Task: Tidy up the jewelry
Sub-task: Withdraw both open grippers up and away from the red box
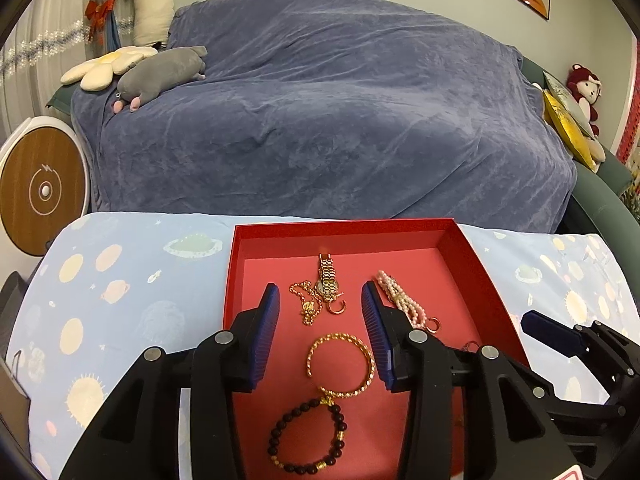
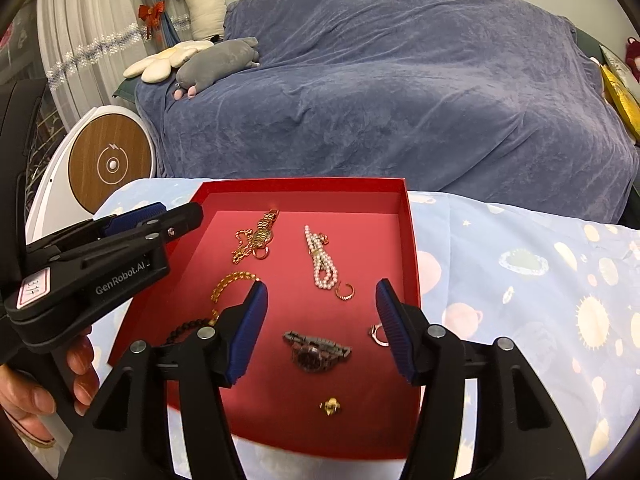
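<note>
Both tongs hang parted and empty over the red tray (image 1: 484, 276) — left tongs (image 1: 320, 304) above the gold bangle (image 1: 340, 364), right tongs (image 2: 322, 300) above the dark watch (image 2: 316, 352), angled downward. Bare tray floor lies toward the far wall.

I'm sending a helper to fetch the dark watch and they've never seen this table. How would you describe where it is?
Find the red tray on the space-print cloth. The dark watch lies flat near the tray's front, below the pearl strand. It is the only dull dark-metal piece with a round face; the other watch is gold.
</note>
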A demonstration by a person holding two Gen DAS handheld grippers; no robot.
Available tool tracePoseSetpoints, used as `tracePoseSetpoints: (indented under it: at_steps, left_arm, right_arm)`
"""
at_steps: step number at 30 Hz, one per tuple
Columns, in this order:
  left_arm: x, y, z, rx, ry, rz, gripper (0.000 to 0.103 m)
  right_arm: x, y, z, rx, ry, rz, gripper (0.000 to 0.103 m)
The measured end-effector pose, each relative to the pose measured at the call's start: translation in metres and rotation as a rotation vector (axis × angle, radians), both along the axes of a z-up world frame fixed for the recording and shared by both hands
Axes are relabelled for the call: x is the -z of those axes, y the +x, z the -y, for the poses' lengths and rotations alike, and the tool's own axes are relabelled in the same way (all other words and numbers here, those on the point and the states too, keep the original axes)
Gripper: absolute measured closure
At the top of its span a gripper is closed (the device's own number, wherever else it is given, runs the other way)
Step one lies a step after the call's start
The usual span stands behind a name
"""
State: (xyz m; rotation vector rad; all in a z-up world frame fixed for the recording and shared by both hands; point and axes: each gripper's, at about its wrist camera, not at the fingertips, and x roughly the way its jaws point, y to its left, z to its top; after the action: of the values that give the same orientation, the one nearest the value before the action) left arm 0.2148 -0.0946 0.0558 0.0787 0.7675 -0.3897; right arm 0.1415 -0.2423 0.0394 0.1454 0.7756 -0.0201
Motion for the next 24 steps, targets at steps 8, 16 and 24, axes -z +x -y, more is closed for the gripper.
tracePoseSetpoints:
  at_steps: [8,16,24]
  left_arm:
    - [0.004,-0.050,-0.015,-0.014,0.003,-0.022,0.059]
    - [0.013,-0.086,-0.026,-0.038,0.015,-0.031,0.052]
    - [0.020,-0.103,-0.033,-0.058,0.008,-0.055,0.049]
  right_arm:
    - [-0.001,-0.049,-0.001,0.025,0.025,-0.014,0.038]
    - [0.009,-0.077,-0.001,0.051,0.069,-0.051,0.034]
    - [0.014,-0.093,-0.016,0.037,0.021,-0.048,0.029]
